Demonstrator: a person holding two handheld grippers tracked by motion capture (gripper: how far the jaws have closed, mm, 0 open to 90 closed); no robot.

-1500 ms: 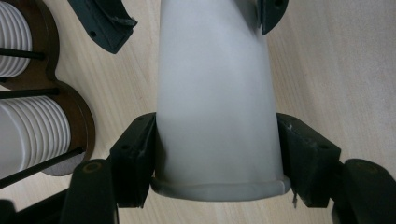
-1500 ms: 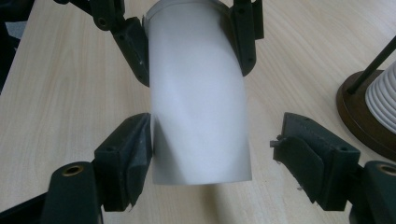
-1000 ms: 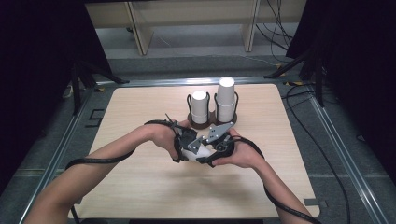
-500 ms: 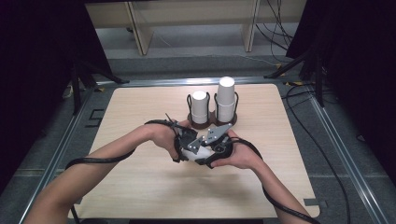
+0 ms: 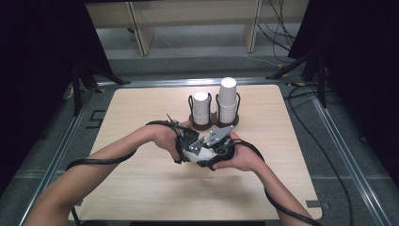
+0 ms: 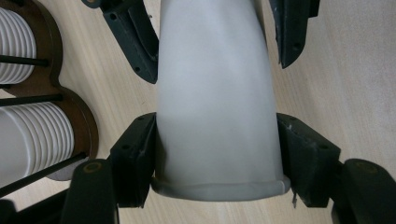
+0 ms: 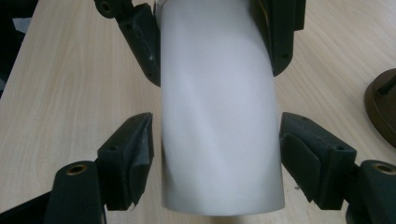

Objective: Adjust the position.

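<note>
Paper cup (image 5: pixel 192 154), white, lies on its side between the 2 grippers, low over the middle of the wooden table (image 5: pixel 141 197) and just in front of the dark brown cup holder (image 5: pixel 214 121). In the left gripper view, the left gripper (image 6: pixel 215 158) presses both of its black jaws against the cup (image 6: pixel 215 112) near the rolled rim, so it holds the cup firmly; the wall looks a little squeezed there. In the right gripper view, the right gripper (image 7: pixel 215 154) has its jaws on both sides of the cup (image 7: pixel 219 107) at the bottom end, but a small gap shows on each side, so this claw is narrow yet not closed on the cup. In the high view, both hands meet close together, the left hand (image 5: pixel 167 139) and the right hand (image 5: pixel 240 157) each around its gripper. The holder carries 2 stacks of white cups: a shorter stack (image 5: pixel 201 107) on the left and a taller stack (image 5: pixel 227 99) on the right, both upright.
</note>
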